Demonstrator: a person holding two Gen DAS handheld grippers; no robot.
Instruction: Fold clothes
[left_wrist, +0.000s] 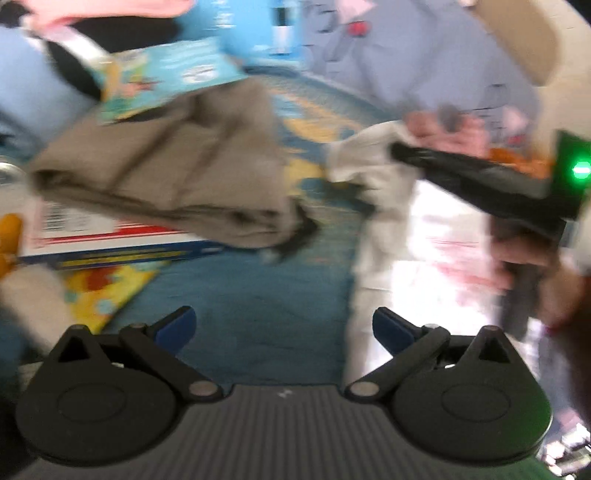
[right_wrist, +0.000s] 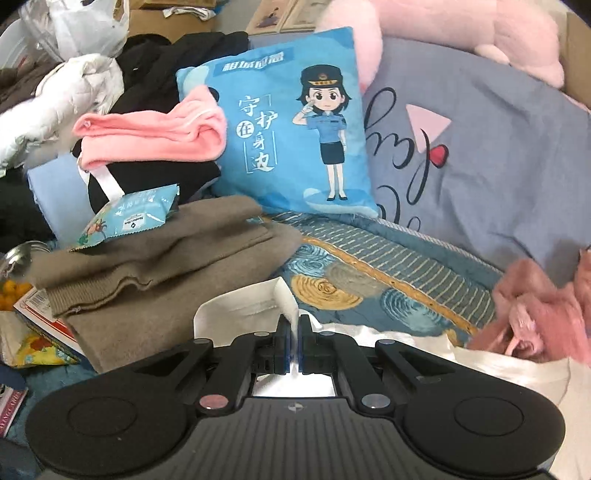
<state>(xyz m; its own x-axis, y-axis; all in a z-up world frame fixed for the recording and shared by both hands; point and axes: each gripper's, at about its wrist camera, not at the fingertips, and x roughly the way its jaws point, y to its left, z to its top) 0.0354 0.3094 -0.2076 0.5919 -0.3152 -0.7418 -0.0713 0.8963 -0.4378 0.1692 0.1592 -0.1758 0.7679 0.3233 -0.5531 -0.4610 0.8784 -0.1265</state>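
Note:
A white garment (right_wrist: 243, 306) lies on the patterned blue bedspread (right_wrist: 369, 269), and my right gripper (right_wrist: 294, 325) is shut on a raised fold of it. In the blurred left wrist view the same white garment (left_wrist: 373, 184) hangs lifted from the right gripper (left_wrist: 402, 151), a black tool reaching in from the right with a hand behind it. My left gripper (left_wrist: 284, 328) is open over the bedspread (left_wrist: 258, 314), nothing between its blue pads. A folded taupe sweater (right_wrist: 155, 280) lies to the left, and it is the taupe sweater (left_wrist: 166, 177) left of centre in the left wrist view.
A blue cartoon cushion (right_wrist: 295, 136), a pink towel (right_wrist: 155, 133) on black clothes, a wipes packet (right_wrist: 133, 218) and a grey-blue duvet (right_wrist: 480, 166) crowd the far side. A pink fuzzy garment (right_wrist: 543, 314) lies right. A box (left_wrist: 110, 236) sits under the sweater.

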